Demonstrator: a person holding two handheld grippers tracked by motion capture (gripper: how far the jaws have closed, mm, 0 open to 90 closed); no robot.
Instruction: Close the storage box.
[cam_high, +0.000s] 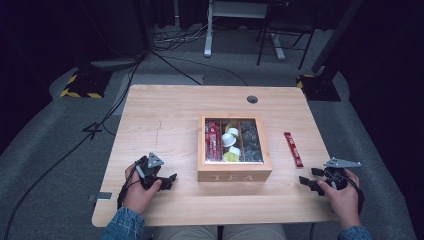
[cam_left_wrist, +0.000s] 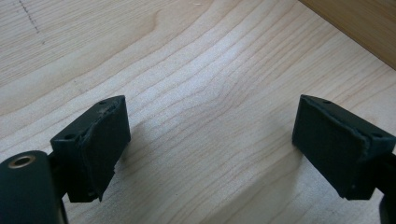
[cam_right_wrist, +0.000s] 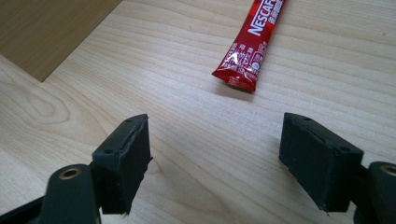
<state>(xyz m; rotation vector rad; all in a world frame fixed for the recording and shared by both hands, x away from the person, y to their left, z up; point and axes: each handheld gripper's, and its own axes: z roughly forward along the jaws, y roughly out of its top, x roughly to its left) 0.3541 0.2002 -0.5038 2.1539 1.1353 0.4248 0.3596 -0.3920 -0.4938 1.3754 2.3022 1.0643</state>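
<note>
I rest my left gripper (cam_high: 167, 181) and right gripper (cam_high: 311, 183) spread wide and empty on the table (cam_high: 165, 115), flanking the tea box (cam_high: 234, 176), my right aimed toward the red sachet (cam_right_wrist: 250, 44), probably to pick it up.

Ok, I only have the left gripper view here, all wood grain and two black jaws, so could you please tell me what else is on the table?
Observer: A wooden tea box sits mid-table, marked TEA on its front.
Operator: Is anything lying outside it?
Observer: Yes, a red Nescafe stick lies flat on the table to the box's right.
Operator: Where is the other hand-held gripper?
Observer: The right hand-held gripper is open and empty, with the stick's near end just ahead of its jaws.
</note>
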